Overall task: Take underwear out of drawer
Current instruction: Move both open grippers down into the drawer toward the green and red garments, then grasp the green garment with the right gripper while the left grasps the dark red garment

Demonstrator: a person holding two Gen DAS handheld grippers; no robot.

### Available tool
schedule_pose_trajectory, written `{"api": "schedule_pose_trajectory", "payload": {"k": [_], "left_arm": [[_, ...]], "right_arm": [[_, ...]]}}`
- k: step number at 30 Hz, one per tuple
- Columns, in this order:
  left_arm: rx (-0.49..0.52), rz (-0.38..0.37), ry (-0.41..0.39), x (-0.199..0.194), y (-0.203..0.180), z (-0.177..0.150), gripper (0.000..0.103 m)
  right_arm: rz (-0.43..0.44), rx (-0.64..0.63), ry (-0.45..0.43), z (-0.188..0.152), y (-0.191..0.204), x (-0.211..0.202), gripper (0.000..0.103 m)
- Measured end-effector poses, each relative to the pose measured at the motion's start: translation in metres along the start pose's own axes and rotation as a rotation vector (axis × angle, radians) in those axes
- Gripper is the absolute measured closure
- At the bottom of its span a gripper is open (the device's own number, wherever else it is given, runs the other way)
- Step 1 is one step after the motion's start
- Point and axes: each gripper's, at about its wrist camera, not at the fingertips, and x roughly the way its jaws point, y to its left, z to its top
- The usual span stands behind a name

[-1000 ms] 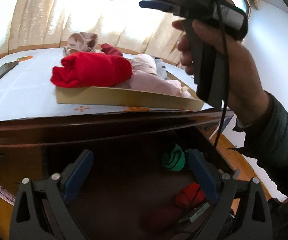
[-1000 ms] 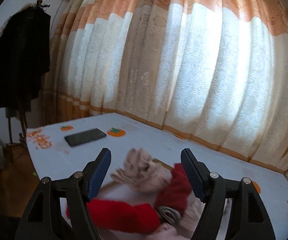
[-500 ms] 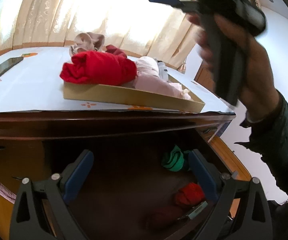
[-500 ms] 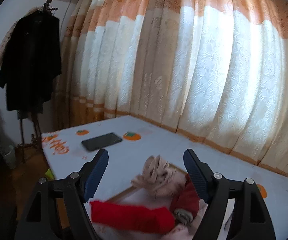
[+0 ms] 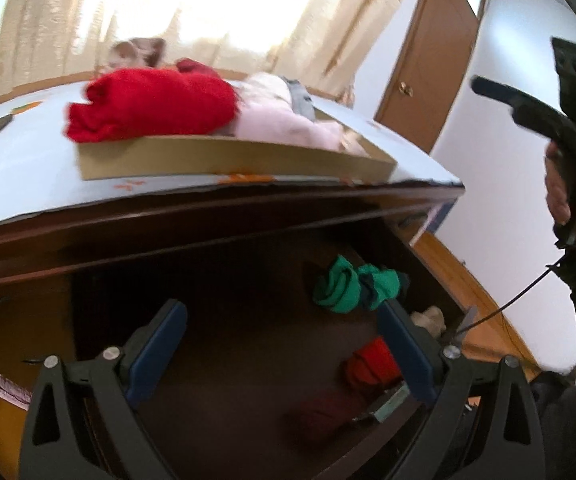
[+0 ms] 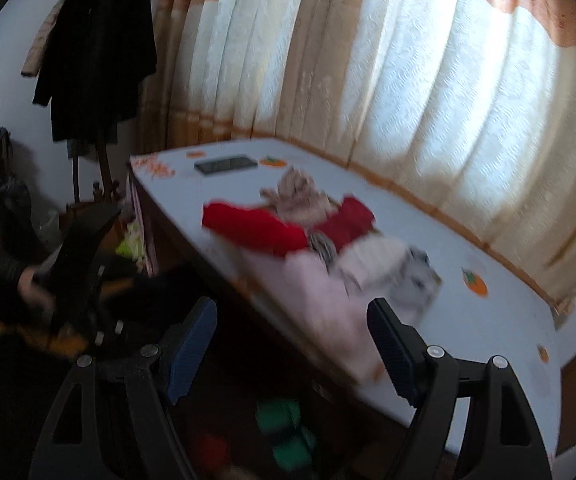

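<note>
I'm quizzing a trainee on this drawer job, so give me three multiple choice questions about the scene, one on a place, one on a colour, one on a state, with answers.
1. Where does the cardboard tray of folded clothes sit?
A. on the tabletop
B. inside the drawer
C. on the floor

2. What colour is the bundle at the back of the open drawer?
A. yellow
B. green
C. white

3. How does the left claw stand?
A. shut on red cloth
B. shut on nothing
C. open and empty

Answers:
1 A, the tray rests on the white tabletop above the drawer.
2 B, its folds are green.
3 C, its blue pads stand wide apart over the drawer with nothing between them.
</note>
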Motion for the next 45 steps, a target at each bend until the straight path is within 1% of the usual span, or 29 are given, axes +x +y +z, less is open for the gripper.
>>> {"api": "schedule_pose_trajectory", "payload": {"k": [5,8,10,13,16,19,23,29,33,36,39,40,42,45], "left_arm": [[0.046,-0.012,0.064,0.015,-0.019,0.0,0.006],[0.066,-0.017,0.102,0.023,-0.026,-0.001,0.006],[0.075,-0.008,0.133,0.029,-0.029,-0.002,0.006],[0.077,-0.011,0.185,0.038,-0.03,-0.004,0.006],[0.075,-0.002,0.214,0.044,-0.028,-0.006,0.006],[0.073,0.006,0.235,0.048,-0.026,-0.008,0.006],[0.06,0.011,0.262,0.054,-0.02,-0.009,0.006],[0.059,0.008,0.303,0.062,-0.016,-0.011,0.006],[0.077,0.001,0.329,0.068,-0.019,-0.012,0.007],[0.092,-0.002,0.355,0.073,-0.02,-0.014,0.007],[0.088,-0.028,0.388,0.078,-0.021,-0.016,0.012],[0.091,-0.033,0.406,0.08,-0.021,-0.017,0.012],[0.11,-0.028,0.438,0.083,-0.023,-0.018,0.017],[0.127,-0.047,0.496,0.09,-0.026,-0.02,0.019]], "right_arm": [[-0.052,-0.016,0.114,-0.043,-0.002,-0.015,0.024],[-0.062,0.005,0.165,-0.064,-0.002,-0.013,0.024],[-0.076,0.027,0.197,-0.076,-0.004,-0.011,0.024],[-0.085,0.072,0.243,-0.094,-0.007,0.0,0.024],[-0.081,0.099,0.26,-0.11,-0.007,0.011,0.024],[-0.093,0.097,0.263,-0.127,-0.004,0.018,0.024],[-0.07,0.103,0.282,-0.142,0.001,0.033,0.024],[-0.059,0.111,0.311,-0.155,-0.001,0.056,0.024],[-0.041,0.106,0.32,-0.159,-0.002,0.072,0.024],[-0.043,0.093,0.335,-0.162,-0.002,0.085,0.024],[-0.041,0.078,0.346,-0.163,-0.003,0.096,0.024],[-0.039,0.076,0.347,-0.163,-0.003,0.098,0.024],[-0.034,0.063,0.351,-0.162,-0.002,0.103,0.024],[-0.026,0.021,0.36,-0.161,0.004,0.112,0.024]]}}
